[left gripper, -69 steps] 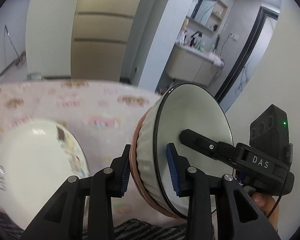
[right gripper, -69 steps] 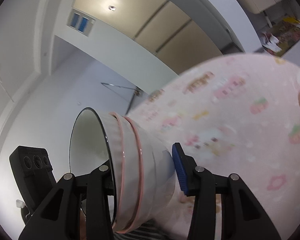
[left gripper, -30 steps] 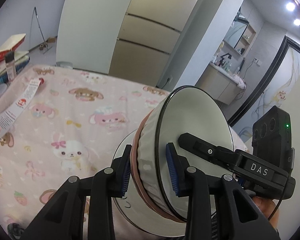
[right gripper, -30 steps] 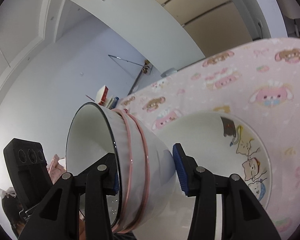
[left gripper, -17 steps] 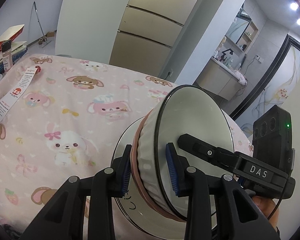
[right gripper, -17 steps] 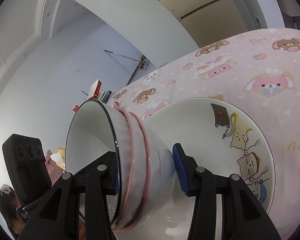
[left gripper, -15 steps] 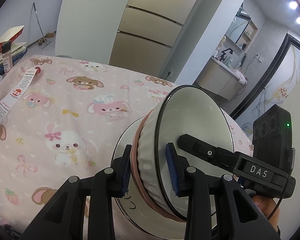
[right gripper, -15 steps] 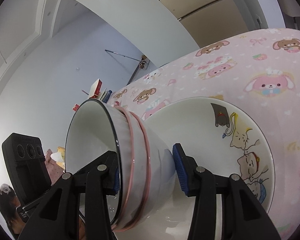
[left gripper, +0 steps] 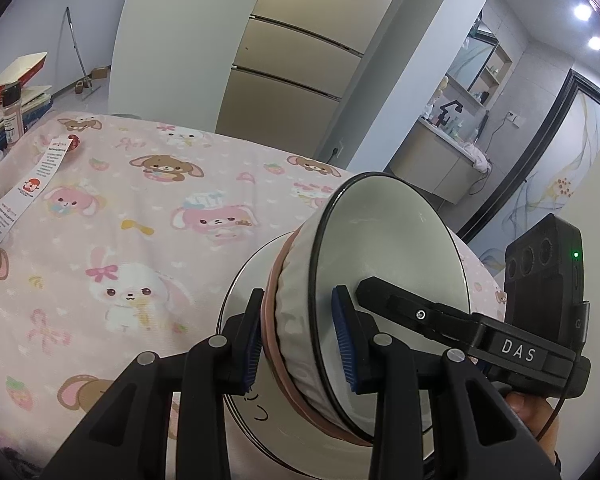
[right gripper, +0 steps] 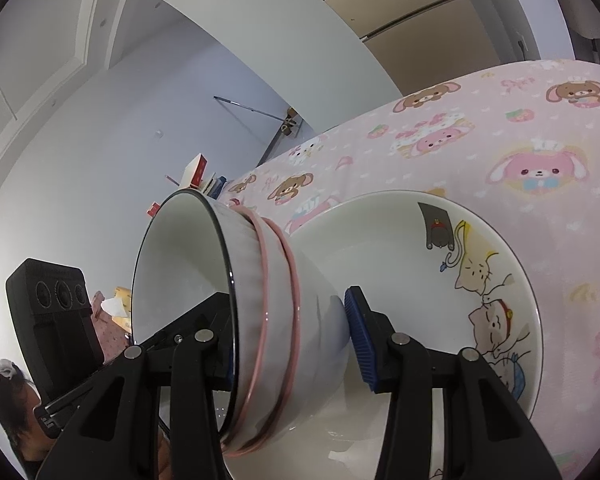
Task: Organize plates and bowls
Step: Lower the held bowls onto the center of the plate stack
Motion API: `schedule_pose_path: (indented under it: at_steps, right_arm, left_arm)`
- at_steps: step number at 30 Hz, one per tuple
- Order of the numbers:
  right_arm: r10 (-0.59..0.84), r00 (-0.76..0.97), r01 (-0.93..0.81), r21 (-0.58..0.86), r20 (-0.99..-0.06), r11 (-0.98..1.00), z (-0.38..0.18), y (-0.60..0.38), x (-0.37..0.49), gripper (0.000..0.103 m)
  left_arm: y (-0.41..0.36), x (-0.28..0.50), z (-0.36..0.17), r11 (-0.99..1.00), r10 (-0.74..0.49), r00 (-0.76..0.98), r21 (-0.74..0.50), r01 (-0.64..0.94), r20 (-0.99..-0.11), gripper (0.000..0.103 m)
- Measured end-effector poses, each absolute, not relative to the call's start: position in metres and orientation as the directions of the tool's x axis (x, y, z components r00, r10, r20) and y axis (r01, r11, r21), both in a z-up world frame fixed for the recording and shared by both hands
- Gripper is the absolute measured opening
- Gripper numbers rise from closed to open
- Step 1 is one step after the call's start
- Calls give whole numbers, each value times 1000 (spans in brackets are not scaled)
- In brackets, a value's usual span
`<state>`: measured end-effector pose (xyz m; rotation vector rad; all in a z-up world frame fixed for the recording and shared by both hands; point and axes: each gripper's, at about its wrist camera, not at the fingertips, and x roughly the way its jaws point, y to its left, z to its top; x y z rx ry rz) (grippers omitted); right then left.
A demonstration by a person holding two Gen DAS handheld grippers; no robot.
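Tongs on the left (left gripper: 298, 338) clench the small bowl's (left gripper: 384, 248) rim, tipping it sideways over the cat-printed bowl (left gripper: 252, 276) on the pink tabletop (left gripper: 120, 216), probably for nesting. Right wrist view: right tongs (right gripper: 290, 338) pinch the same small bowl (right gripper: 276, 312), one pad inside its rim, the other near its foot, sharing its weight.

White walls, beige cabinet doors (left gripper: 288, 60), lit bathroom vanity (left gripper: 440, 160).

The ribbed bowl (left gripper: 384, 264), earlier held above bare pink cloth (left gripper: 140, 216), now hangs tipped over the cartoon-cat bowl (right gripper: 480, 280) — that one came into view beneath it.
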<state>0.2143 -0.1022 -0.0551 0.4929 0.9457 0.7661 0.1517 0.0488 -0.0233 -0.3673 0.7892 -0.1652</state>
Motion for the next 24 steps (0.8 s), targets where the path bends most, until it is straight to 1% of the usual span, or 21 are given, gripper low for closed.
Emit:
schedule_pose_path:
  at_steps: [11, 13, 16, 18, 19, 22, 23, 24]
  right_arm:
    - [750, 325, -429, 617, -576, 659, -50, -104, 210, 44]
    - [736, 325, -458, 583, -593, 672, -48, -105, 209, 42]
    - [707, 358, -490, 522, -610, 698, -40, -108, 206, 36]
    - [691, 386, -501, 491, -611, 713, -36, -110, 204, 36]
    - [687, 393, -505, 482, -611, 716, -34, -111, 204, 37]
    - [669, 424, -522, 439, -610, 731, -29, -110, 200, 37]
    - [664, 433, -528, 425, -610, 735, -28, -109, 198, 37]
    - [661, 439, -533, 415, -609, 737, -27, -108, 197, 37]
  left_arm:
    - [41, 150, -22, 933, -285, 710, -357, 51, -644, 35]
    - [36, 148, -19, 947, -255, 722, -318, 52, -643, 33]
    - [24, 145, -14, 971, -197, 746, -233, 58, -636, 33]
    - [19, 144, -13, 978, -175, 754, -201, 59, -633, 33]
    - [18, 145, -14, 979, -174, 750, -197, 60, -638, 33]
    - [24, 148, -17, 970, -203, 739, -237, 61, -642, 32]
    - [26, 148, -17, 969, -199, 744, -242, 51, -638, 31]
    - [28, 147, -16, 969, -193, 752, -243, 44, -631, 25]
